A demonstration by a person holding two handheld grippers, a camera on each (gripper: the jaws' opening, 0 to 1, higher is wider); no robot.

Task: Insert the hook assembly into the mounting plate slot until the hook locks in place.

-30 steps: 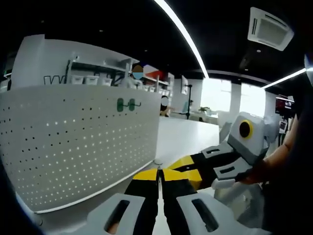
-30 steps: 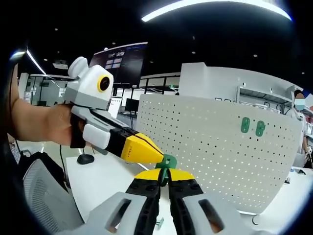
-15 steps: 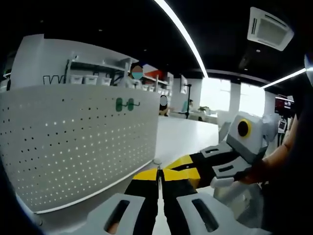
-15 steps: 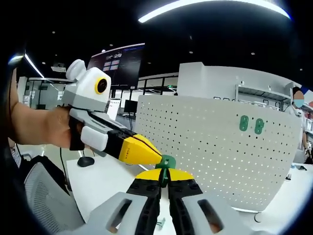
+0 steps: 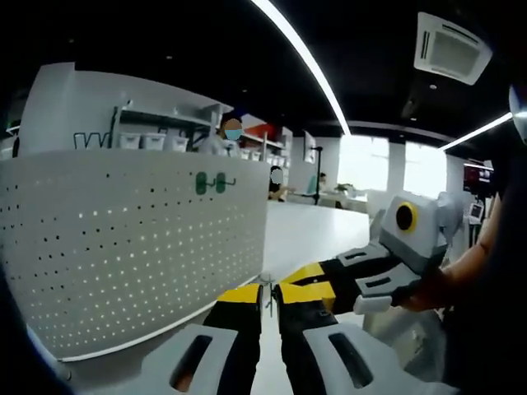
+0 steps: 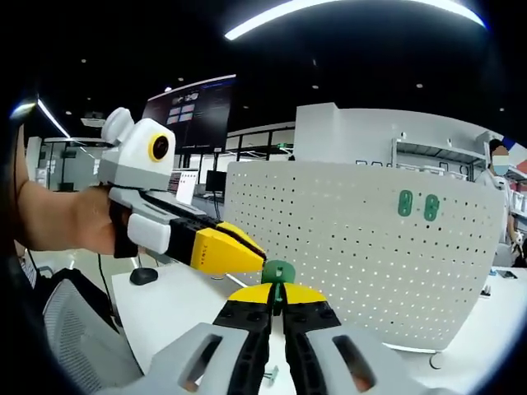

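Green hook assembly (image 6: pixel 277 271) sits pinched at the tips of the right gripper (image 6: pixel 277 294), whose yellow-tipped jaws are closed on it, in front of the white perforated mounting plate (image 6: pixel 362 247) that stands upright on the white table (image 6: pixel 177 309). The left gripper (image 6: pixel 247 257) comes in from the plate's left side, a hand (image 6: pixel 70 218) wrapped round its body, its yellow tips just beside the hook; I cannot tell whether they touch it. In the left gripper view its own jaws (image 5: pixel 268 294) show a narrow gap between them, with nothing visibly clamped. High on the plate, two green hooks (image 6: pixel 417 206) are already mounted side by side, well apart from the held one.
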